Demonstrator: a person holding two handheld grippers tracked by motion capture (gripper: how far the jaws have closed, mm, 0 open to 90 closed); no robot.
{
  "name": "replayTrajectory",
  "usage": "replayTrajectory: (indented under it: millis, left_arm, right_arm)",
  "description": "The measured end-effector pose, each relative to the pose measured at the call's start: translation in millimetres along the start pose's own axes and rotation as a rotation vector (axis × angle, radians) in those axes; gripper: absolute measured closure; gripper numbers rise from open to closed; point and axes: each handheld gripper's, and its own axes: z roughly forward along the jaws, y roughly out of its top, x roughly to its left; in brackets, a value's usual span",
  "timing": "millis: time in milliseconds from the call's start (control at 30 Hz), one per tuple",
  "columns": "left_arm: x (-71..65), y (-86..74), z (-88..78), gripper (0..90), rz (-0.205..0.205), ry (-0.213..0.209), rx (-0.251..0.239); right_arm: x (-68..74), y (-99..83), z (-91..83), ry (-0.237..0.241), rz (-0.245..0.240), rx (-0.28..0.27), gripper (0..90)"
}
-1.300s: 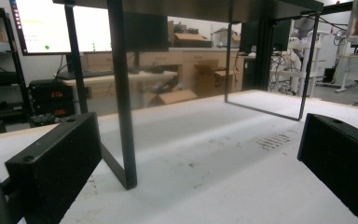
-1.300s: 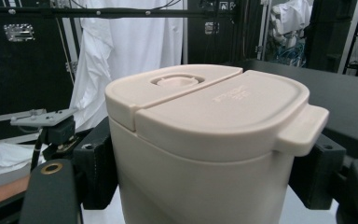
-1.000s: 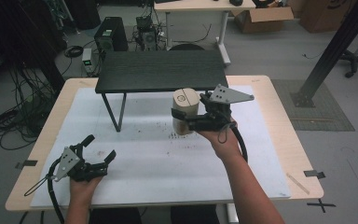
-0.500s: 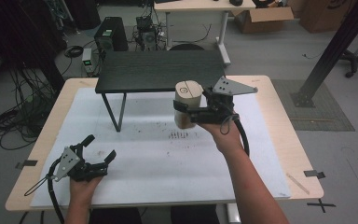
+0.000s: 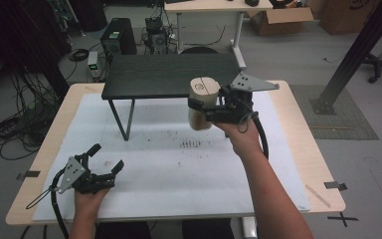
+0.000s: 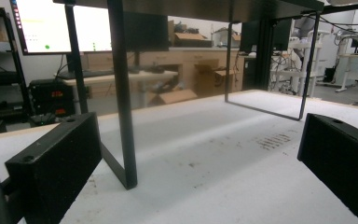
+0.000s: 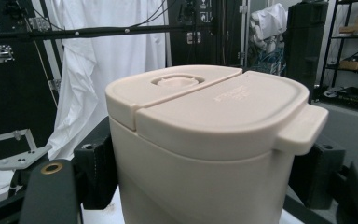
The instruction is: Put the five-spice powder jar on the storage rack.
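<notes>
The desk [image 5: 298, 149] is a pale wooden top covered by a white mat [image 5: 179, 169], smudged with dark specks near its middle. At its far side stands a low black shelf [image 5: 169, 74] on thin metal legs [image 6: 121, 93]. In the high view the beige lidded container [image 5: 202, 102] hangs above the mat, just in front of the shelf's right end, upright and clear of the surface — the right hand-held gripper [image 5: 199, 107] has its jaws clamped on the container's sides, below the lid. The right gripper view shows the lid [image 7: 214, 112] in two parts, with a round recess at the back and a small tab at one edge. The left hand-held gripper [image 5: 107, 162] rests low near the desk's front left corner, its jaws spread wide with nothing between them — pointing toward the shelf's legs.
</notes>
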Motion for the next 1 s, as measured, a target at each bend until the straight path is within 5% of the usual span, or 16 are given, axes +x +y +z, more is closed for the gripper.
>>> replayTrajectory:
  millis: [1000]
  left_arm:
    - [0.3,0.0,0.0,0.2,-0.007,-0.001,-0.001]
  right_arm:
    - [-19.2,26.2,8.7,-0.052,0.015,0.003,23.9]
